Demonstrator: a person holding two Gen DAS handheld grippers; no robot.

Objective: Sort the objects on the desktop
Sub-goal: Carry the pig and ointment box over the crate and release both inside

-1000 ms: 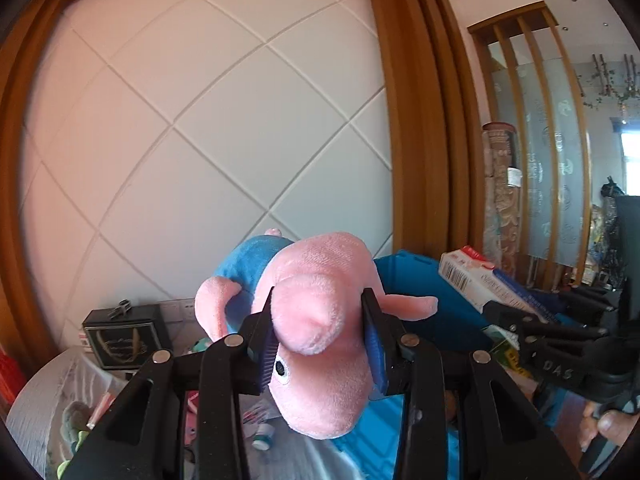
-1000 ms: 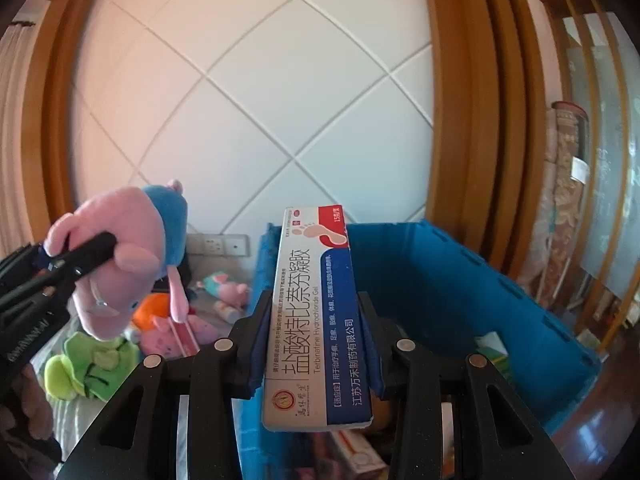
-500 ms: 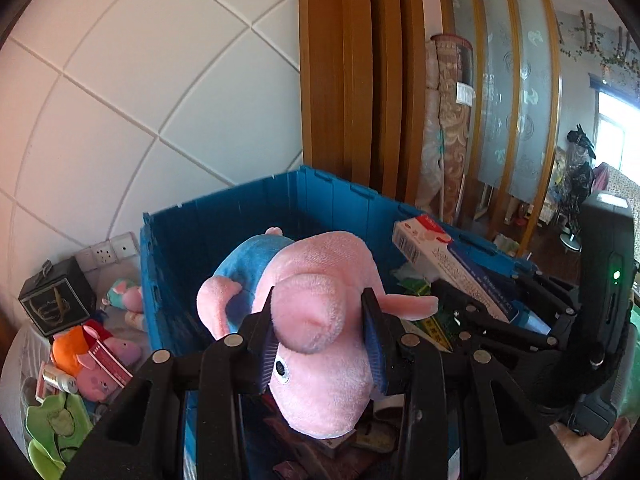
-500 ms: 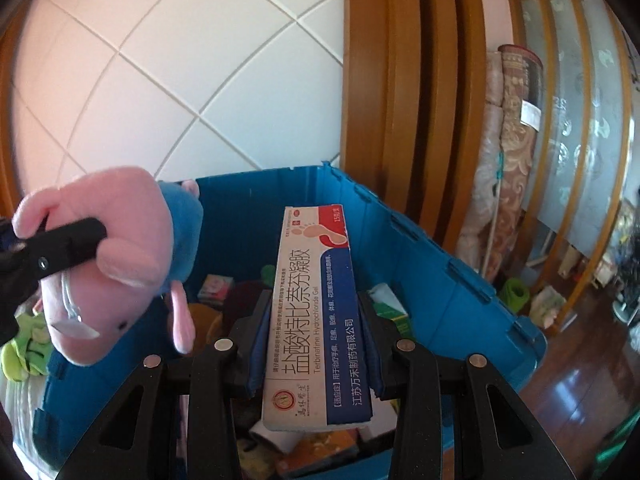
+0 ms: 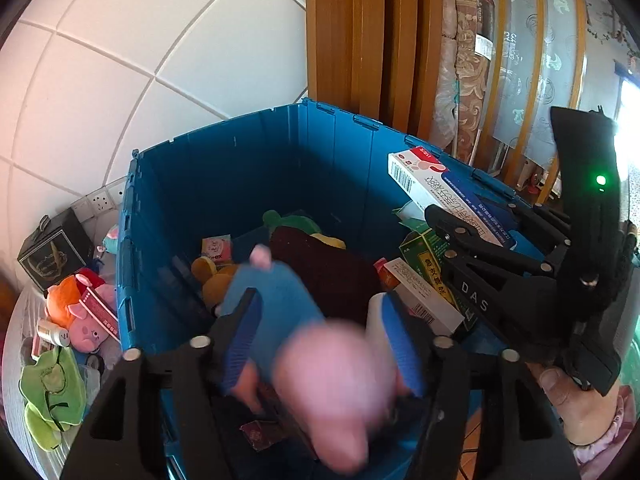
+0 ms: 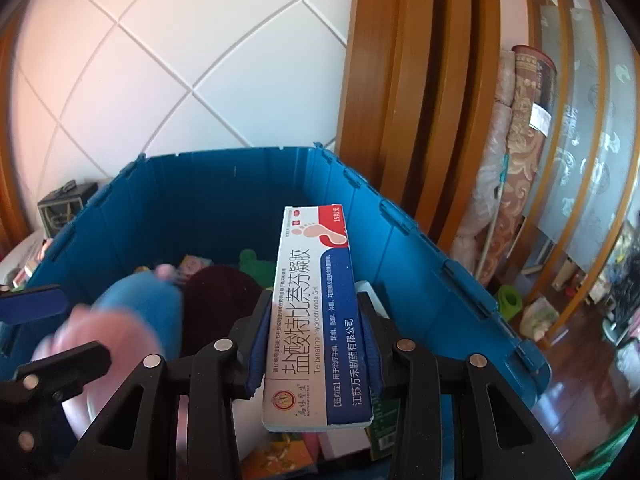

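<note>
Blue ribbed plastic crate (image 5: 224, 184); fuzzy cloth pig toy (image 5: 320, 376); glossy printed cardboard ointment box (image 6: 316, 320); varnished wood frame (image 6: 404, 80).

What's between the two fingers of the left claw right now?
The pink and blue plush pig, blurred, sits between the fingers of the left claw above the blue crate. The jaws have just been opening and no longer pinch it. The left wrist view shows this.

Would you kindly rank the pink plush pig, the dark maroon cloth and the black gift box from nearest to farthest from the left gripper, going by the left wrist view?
1. Pink plush pig: between the left gripper fingers, blurred.
2. Dark maroon cloth: inside the blue crate, just ahead.
3. Black gift box: outside the crate, far left by the wall.
</note>
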